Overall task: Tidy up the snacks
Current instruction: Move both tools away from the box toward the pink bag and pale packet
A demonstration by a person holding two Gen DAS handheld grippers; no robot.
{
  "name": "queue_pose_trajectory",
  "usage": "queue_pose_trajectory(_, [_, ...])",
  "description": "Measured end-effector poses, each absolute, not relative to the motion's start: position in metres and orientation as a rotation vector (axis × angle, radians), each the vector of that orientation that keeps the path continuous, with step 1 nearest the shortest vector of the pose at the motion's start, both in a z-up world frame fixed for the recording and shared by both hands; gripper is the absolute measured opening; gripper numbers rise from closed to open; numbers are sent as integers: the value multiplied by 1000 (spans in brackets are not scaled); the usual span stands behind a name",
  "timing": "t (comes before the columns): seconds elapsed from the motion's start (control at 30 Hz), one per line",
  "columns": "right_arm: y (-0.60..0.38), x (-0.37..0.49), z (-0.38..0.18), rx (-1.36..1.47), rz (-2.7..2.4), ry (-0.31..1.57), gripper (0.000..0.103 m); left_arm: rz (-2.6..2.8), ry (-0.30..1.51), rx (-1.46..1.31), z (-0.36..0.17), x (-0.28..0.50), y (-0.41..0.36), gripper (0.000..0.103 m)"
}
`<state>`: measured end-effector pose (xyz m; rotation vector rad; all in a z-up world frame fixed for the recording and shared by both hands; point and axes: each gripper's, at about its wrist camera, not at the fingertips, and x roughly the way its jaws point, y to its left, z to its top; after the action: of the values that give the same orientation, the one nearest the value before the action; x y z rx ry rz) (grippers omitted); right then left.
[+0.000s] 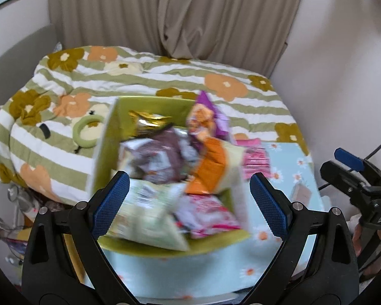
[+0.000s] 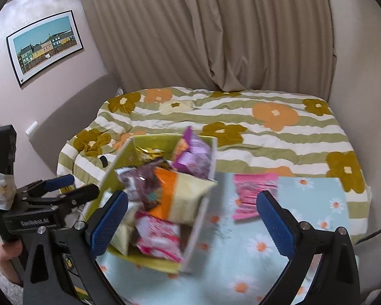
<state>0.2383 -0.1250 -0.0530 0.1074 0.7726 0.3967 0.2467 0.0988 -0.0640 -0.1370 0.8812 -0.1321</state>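
A lime-green open box (image 1: 152, 104) (image 2: 155, 142) stands on the light-blue daisy tablecloth (image 1: 165, 274), full of snack packets. Among them are a purple one (image 1: 210, 117), a gold one (image 1: 149, 122), a brown one (image 1: 160, 157), an orange-and-cream bag (image 1: 216, 167) (image 2: 180, 195) and a pale green bag (image 1: 149, 216). A pink packet (image 2: 251, 193) (image 1: 256, 160) lies on the cloth just right of the box. My left gripper (image 1: 190, 203) is open over the box's near end, holding nothing. My right gripper (image 2: 191, 222) is open above the box's right wall and the cloth, also holding nothing.
Behind the table lies a bed with a green-striped flowered quilt (image 2: 266, 132) and beige curtains (image 2: 216, 38) beyond. A green ring toy (image 1: 85, 133) rests on the quilt left of the box. Clutter sits low at the left (image 1: 15, 203). The picture is motion-blurred.
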Motion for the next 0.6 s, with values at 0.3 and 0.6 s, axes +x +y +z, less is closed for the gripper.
queue_pose_trajectory(0.3, [-226,201,-60,89,347,768,101,-178,892,-137,-69,229,-9,95])
queue_pose_trajectory(0.6, [-307,202,-99,104,313,855,101,-180,953,-180,-109,248,-95,95])
